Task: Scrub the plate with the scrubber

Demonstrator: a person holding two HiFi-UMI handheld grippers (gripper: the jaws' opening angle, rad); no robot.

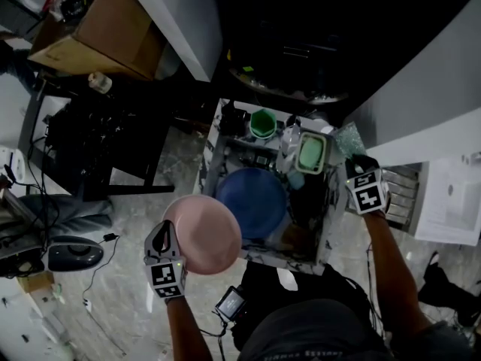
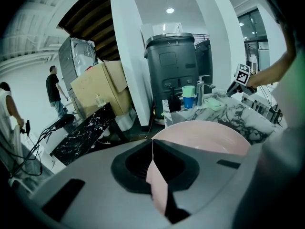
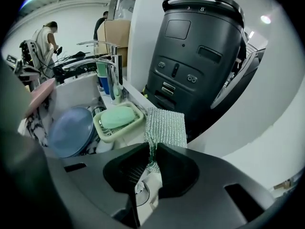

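A pink plate [image 1: 203,233] is held off the sink's left front corner, with my left gripper [image 1: 168,235] shut on its rim. In the left gripper view the plate [image 2: 205,137] runs edge-on between the jaws of that gripper [image 2: 153,168]. On the counter right of the sink, my right gripper [image 1: 356,164] is shut on a silvery green mesh scrubber [image 1: 346,138]. The right gripper view shows the scrubber [image 3: 166,127] pinched at its near edge by the right gripper [image 3: 152,161].
A blue plate [image 1: 254,201] lies in the marble-patterned sink [image 1: 211,156]. A green soap in its dish [image 1: 311,153] sits at the sink's right rim, beside a green cup [image 1: 263,123] and the faucet [image 3: 102,61]. A black bin [image 3: 198,56] stands behind the counter.
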